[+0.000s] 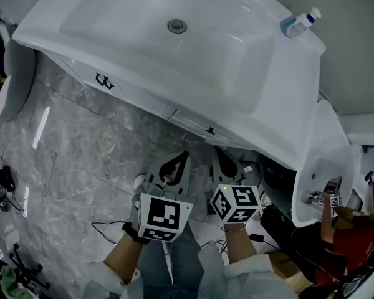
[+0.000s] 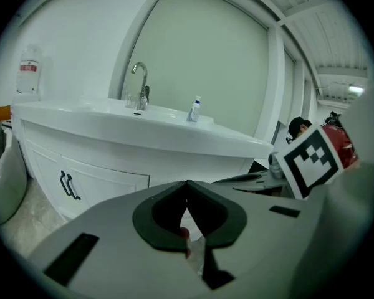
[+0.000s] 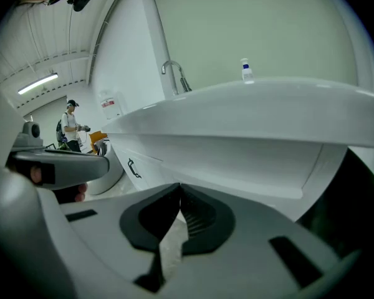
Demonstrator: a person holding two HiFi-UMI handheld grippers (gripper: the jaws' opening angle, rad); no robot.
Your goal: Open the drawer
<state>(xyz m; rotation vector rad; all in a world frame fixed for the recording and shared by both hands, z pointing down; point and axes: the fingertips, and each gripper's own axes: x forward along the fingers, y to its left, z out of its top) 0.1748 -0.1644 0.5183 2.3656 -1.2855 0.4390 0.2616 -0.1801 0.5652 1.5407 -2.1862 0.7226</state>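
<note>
no legible text on anything here

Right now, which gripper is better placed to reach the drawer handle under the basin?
Probably the right gripper: in the head view its closed tips lie nearer the drawer handle than the left gripper. Both are shut and empty.

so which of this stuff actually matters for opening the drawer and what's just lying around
For the job: drawer, drawer handle, left gripper, right gripper, both with jaws shut and empty.
Just there: bottle, faucet, cabinet door handles, floor cables.
</note>
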